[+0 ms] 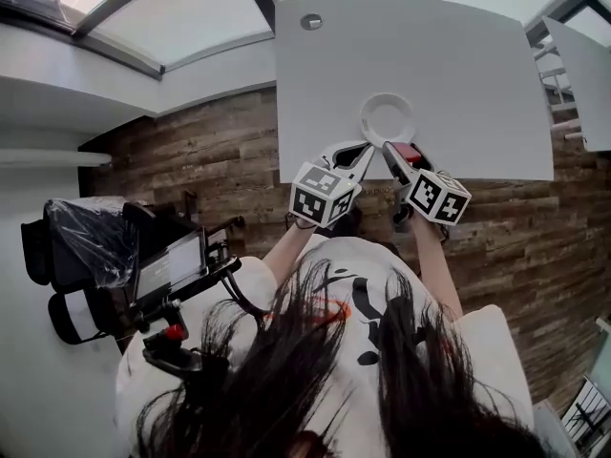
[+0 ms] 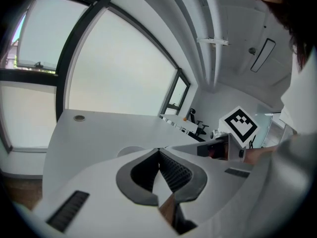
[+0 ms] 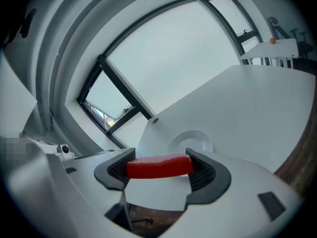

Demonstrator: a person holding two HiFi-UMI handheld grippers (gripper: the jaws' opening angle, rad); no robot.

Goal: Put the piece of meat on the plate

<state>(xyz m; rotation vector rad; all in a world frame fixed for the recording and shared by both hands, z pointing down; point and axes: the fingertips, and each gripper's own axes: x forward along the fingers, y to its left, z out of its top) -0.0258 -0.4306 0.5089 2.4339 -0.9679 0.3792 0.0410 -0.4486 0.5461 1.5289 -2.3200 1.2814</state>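
A red piece of meat (image 3: 159, 166) is clamped crosswise between the jaws of my right gripper (image 3: 161, 167); in the head view the same meat (image 1: 409, 153) shows as a red patch at the table's front edge. The white round plate (image 1: 387, 119) lies on the white table (image 1: 449, 74) just beyond both grippers, and its rim (image 3: 190, 139) shows above the meat. My left gripper (image 2: 159, 168) is shut with nothing between its ribbed pads and points at the plate (image 2: 130, 151) from its left (image 1: 361, 156).
A round cable grommet (image 1: 311, 21) sits at the table's far left. A wooden floor (image 1: 191, 160) lies below the table's front edge. A second white table (image 1: 587, 74) stands to the right. Window frames (image 3: 116, 90) run behind the table.
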